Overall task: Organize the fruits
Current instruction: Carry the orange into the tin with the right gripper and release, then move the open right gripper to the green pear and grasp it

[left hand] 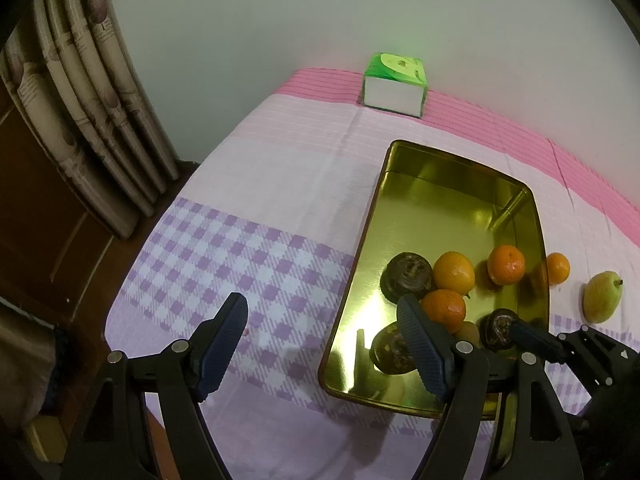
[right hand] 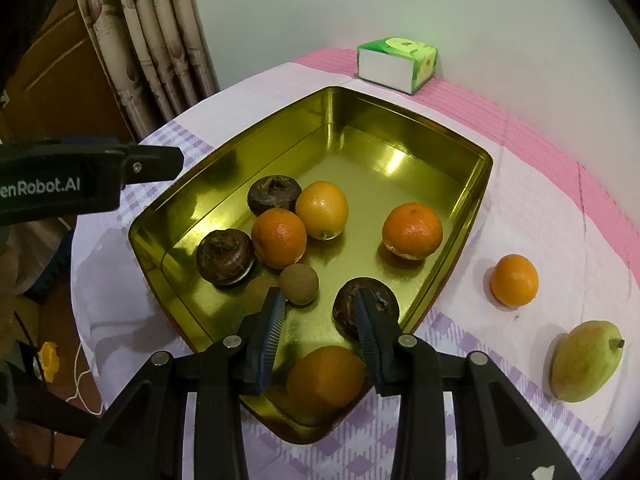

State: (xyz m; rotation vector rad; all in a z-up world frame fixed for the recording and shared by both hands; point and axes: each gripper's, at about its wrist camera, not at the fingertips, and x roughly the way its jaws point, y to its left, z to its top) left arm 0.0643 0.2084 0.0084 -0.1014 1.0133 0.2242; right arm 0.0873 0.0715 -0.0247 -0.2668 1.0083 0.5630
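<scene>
A gold tin (right hand: 476, 200) (left hand: 360, 280) on the checked cloth holds three dark brown fruits, such as the one at front right (right hand: 348, 308), several oranges (right hand: 412, 230) and two small brown round fruits (right hand: 299, 283). My right gripper (right hand: 320, 296) hangs over the tin's near corner, shut on an orange (right hand: 324, 380) deep between its pads. The right pad's tip lies in front of the front-right dark fruit. Outside the tin, to its right, lie an orange (right hand: 514, 280) (left hand: 558, 268) and a yellow-green mango (right hand: 586, 360) (left hand: 602, 296). My left gripper (left hand: 322, 304) stands open and empty beside the tin's left rim.
A green and white tissue pack (left hand: 394, 86) (right hand: 396, 64) sits at the back against the wall. Curtains (left hand: 92, 100) and a wooden door lie left of the table's edge. The left gripper's black body (right hand: 80, 184) shows at the left of the right wrist view.
</scene>
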